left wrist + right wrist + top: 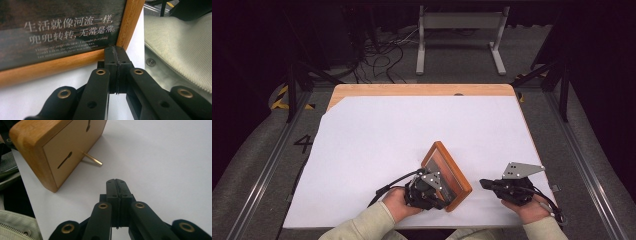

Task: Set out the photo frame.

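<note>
Just ahead of the closed, empty left gripper [116, 50], the wooden picture frame [75, 62], propped upright.

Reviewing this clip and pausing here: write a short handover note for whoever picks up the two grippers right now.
Left gripper: jaws shut, empty, tips at the lower corner of the wooden picture frame.
Right gripper: jaws shut, empty, apart from the frame, pointing at its back.
Frame: tilted up near the front edge of the white sheet, leaning on its brass peg.
Done: frame appears propped.
Left: probably squaring or steadying it; neither gripper holds it.
</note>
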Demonstrator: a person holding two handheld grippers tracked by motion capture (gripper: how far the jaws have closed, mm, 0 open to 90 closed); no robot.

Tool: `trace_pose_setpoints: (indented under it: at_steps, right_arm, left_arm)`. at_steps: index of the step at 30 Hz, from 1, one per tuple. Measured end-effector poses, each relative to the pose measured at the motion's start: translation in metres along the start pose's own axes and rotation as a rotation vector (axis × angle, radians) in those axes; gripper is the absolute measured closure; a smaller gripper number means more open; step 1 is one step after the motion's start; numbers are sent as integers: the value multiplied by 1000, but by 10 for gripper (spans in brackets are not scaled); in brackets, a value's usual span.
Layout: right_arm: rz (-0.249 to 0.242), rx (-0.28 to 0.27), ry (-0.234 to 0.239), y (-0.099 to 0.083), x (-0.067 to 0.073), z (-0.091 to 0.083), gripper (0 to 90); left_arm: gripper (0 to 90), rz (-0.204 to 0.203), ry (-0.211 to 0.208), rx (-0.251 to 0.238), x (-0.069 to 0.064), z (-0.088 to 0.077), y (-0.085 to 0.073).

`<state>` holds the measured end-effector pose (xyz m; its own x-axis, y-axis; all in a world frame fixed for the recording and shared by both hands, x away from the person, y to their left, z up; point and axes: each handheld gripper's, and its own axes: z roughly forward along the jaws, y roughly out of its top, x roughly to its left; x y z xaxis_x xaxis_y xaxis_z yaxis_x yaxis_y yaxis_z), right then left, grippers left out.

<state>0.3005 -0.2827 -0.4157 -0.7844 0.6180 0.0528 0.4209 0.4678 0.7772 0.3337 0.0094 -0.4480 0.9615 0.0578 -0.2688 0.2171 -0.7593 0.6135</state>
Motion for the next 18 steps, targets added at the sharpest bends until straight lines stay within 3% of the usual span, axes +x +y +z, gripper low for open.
trace_pose_setpoints:
  at_steps: [9,18]
  right_arm:
    - [-11,49,50,-5,10,11,900]
    - [-45,105,134,-12,31,21,900]
  left_arm:
    - [893,-5,17,8,-2,-1,-1]
    - [872,-45,61,-74,4,-37,-16]
